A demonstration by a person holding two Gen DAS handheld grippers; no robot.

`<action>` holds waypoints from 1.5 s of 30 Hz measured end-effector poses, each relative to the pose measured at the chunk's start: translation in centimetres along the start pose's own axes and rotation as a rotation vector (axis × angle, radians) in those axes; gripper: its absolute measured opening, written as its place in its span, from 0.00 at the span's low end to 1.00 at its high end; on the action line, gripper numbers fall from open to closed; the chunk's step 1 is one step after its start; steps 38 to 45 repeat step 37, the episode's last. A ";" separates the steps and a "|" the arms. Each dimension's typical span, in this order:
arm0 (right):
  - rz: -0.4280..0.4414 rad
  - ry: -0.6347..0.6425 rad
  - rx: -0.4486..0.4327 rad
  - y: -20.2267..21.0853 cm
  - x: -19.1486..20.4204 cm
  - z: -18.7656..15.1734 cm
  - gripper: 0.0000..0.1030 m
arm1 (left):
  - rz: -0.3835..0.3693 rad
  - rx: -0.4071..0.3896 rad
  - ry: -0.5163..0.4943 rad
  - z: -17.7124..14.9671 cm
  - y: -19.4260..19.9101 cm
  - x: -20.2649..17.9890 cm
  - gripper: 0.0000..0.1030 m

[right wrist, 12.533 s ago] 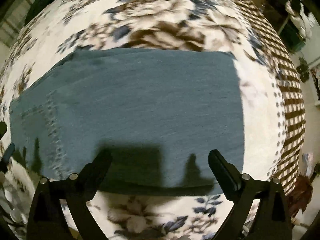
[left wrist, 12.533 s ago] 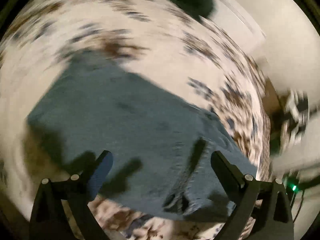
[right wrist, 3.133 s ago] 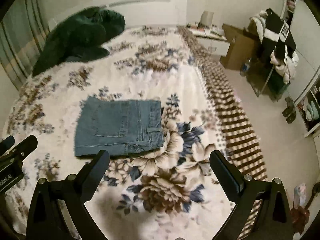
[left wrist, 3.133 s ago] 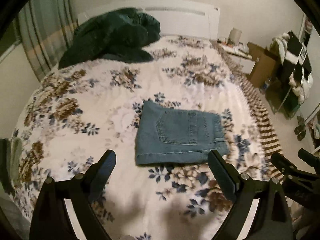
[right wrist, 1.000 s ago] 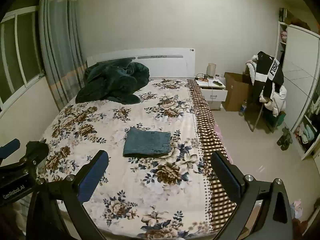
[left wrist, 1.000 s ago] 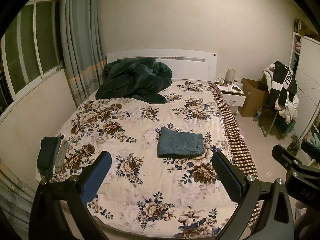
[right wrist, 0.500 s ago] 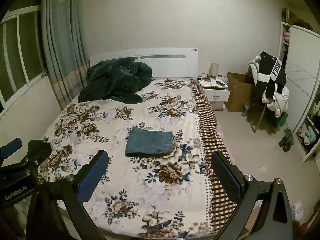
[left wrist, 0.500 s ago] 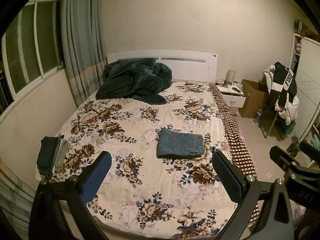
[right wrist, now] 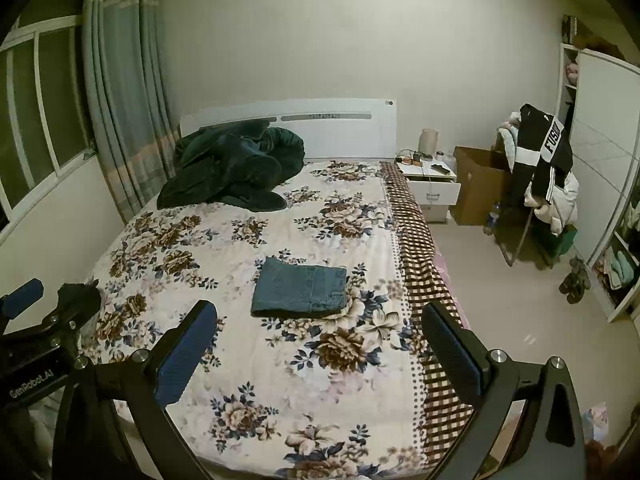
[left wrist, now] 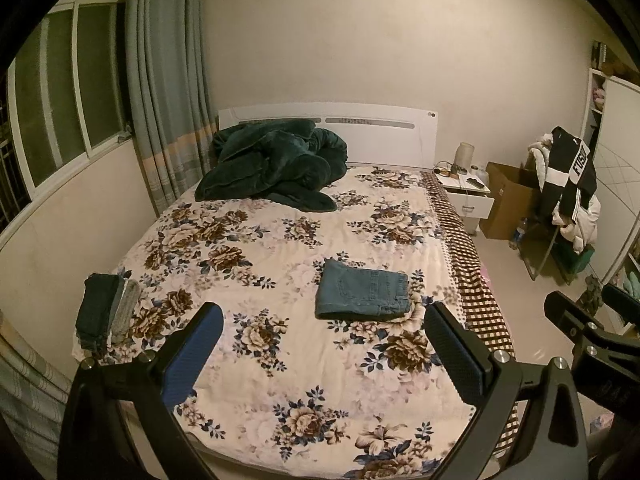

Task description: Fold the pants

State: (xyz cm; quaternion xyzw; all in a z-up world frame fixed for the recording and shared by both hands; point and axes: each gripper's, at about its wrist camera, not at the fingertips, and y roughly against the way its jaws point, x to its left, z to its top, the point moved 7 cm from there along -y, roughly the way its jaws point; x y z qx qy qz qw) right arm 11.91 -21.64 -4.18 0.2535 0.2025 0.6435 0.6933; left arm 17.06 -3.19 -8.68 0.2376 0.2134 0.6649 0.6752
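The blue jeans (left wrist: 362,295) lie folded into a small flat rectangle on the floral bedspread (left wrist: 280,248), right of the bed's middle. They also show in the right wrist view (right wrist: 301,292). My left gripper (left wrist: 324,344) is open and empty, held well back from the bed's foot. My right gripper (right wrist: 320,340) is open and empty too, at the same distance. The right gripper's body shows at the right edge of the left wrist view (left wrist: 592,336), and the left gripper's body at the left edge of the right wrist view (right wrist: 40,332).
A dark green blanket (left wrist: 272,164) is heaped at the headboard. A stack of folded clothes (left wrist: 106,312) sits at the bed's near left corner. A nightstand (left wrist: 466,196), cardboard box (left wrist: 508,204) and clothes-laden chair (left wrist: 568,200) stand right of the bed. Window and curtains are on the left.
Over the earlier frames both grippers let go of the jeans and pulled far back from the bed. In the last second the views have barely shifted.
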 end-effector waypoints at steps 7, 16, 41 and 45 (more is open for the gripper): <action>0.000 -0.001 -0.002 0.0 0.0 -0.1 1.00 | -0.001 0.000 0.003 -0.2 0.1 -0.1 1.00; 0.001 -0.003 -0.002 0.0 0.1 -0.2 1.00 | 0.002 -0.001 0.005 -0.3 0.2 -0.4 1.00; -0.002 -0.015 -0.006 0.0 0.7 -1.0 1.00 | 0.011 -0.011 0.000 0.0 0.3 -0.5 1.00; -0.002 -0.015 -0.006 0.0 0.7 -1.0 1.00 | 0.011 -0.011 0.000 0.0 0.3 -0.5 1.00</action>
